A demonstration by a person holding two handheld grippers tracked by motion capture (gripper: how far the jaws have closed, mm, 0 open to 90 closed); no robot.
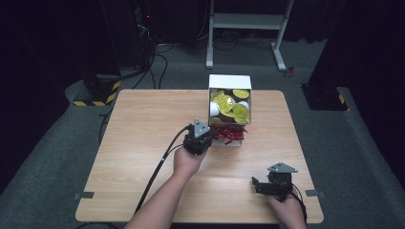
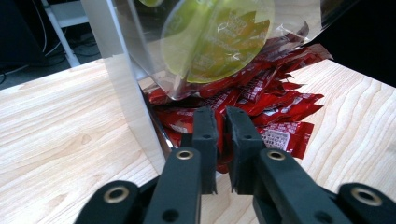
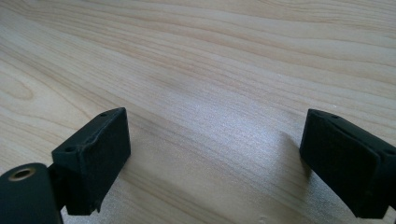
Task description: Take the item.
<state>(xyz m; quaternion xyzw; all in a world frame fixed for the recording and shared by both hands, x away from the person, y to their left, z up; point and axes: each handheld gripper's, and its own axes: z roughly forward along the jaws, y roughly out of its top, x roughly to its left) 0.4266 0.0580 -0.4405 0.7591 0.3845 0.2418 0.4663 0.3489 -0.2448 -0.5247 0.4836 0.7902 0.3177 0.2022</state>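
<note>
Left claw (image 2: 221,135) clenched on red sachet (image 2: 223,156) just ahead of pads, beside white box (image 2: 126,88) wall. Risk: thin pinch slips, or neighbouring sachets drag out. Right claw (image 3: 215,158) released, idle on worktop (image 3: 224,60).

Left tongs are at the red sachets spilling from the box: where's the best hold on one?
Probably a flat outer edge of a red sachet lying on the table, approached low from the box's open front; those under the box's clear flap are overhung.
</note>
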